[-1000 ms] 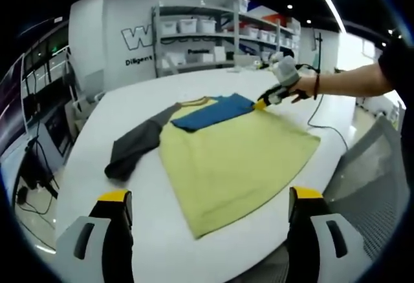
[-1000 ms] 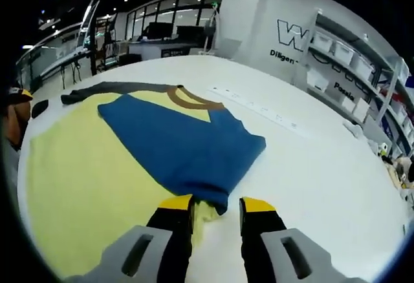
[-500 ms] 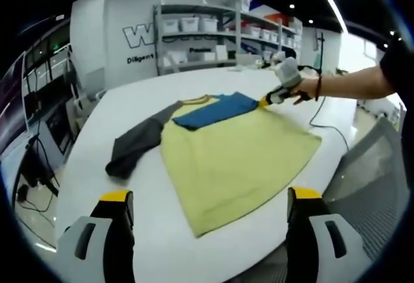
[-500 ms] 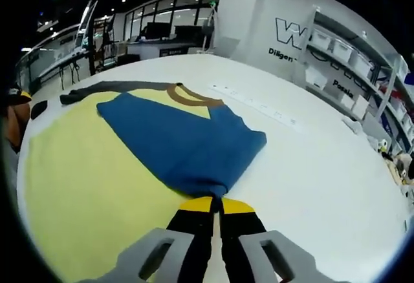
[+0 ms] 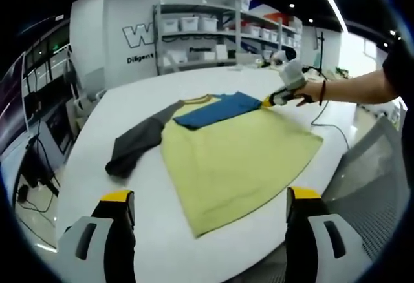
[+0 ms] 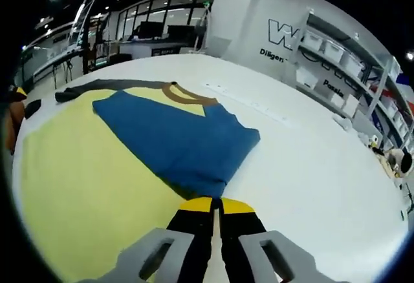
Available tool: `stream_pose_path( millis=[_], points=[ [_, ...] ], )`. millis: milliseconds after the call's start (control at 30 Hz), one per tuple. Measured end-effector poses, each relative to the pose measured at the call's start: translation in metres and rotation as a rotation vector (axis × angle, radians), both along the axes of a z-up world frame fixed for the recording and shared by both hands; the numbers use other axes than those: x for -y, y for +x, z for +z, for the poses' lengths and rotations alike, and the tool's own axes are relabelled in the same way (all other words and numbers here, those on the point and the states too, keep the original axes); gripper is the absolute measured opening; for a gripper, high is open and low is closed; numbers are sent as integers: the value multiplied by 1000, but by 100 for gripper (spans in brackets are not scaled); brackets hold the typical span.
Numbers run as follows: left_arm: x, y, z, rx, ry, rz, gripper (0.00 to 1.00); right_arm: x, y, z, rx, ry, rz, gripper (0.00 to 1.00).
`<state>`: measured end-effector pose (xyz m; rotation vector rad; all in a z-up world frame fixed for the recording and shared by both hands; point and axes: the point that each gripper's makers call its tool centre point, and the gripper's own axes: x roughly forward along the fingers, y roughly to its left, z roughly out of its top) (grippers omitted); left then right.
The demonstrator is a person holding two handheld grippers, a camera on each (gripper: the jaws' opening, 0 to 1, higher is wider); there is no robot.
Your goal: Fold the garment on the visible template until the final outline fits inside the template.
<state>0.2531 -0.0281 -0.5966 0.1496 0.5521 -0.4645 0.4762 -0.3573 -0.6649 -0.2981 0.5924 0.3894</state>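
Left claw (image 5: pixel 206 215): jaws spread wide apart, holding nothing, hovering level.
Right claw (image 6: pixel 214 203): jaws pressed together, tips nearly touching.
Right arm (image 5: pixel 354 88): bare forearm outstretched, hand (image 5: pixel 306 93) gripping the claw's handle.

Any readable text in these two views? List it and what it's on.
"W": large outlined letter on the white wall, cut off by the shelving beside it.
"Diligen": small dark print below that letter on the same wall, cut off the same way.
"Passio": small print behind the shelving, blurred and uncertain.
Garment, bins on the shelves, grippers: no text readable.
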Motion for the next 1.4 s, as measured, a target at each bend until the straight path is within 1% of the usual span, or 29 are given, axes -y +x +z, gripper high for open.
stream_pose_path(
  millis=[33,133,233,367,533,667,867,1033,1267,1400],
  points=[
    [0,0,0,-1,0,1,92,-1,-2,-3,-7,-23,21,0],
    [0,-1,-1,-5,5,-2,92,-5,-7,-8,-6,-42,42,0],
    [-1,0,0,-1,5,-1,92,-3,-6,-6,-6,-26,32,0],
    [-1,0,1,3,-2,2,92,-3,-6,-6,-8,-49,46,0],
    [-1,0,1,5,-4,4,91,-3,-6,-6,-15,-31,30,0],
    [-3,0,0,5,4,7,91,-2,-5,-4,-19,-34,30,0],
    [-1,0,2,11,-3,2,92,7,-1,-3,-32,-42,24,0],
    [0,0,2,13,-6,0,93,15,0,-6,-61,-43,15,0],
    [-2,1,2,12,-6,7,93,25,4,-6,-78,-65,21,0],
    [-1,1,2,8,-5,7,93,35,5,-6,-81,-80,11,0]
  ],
)
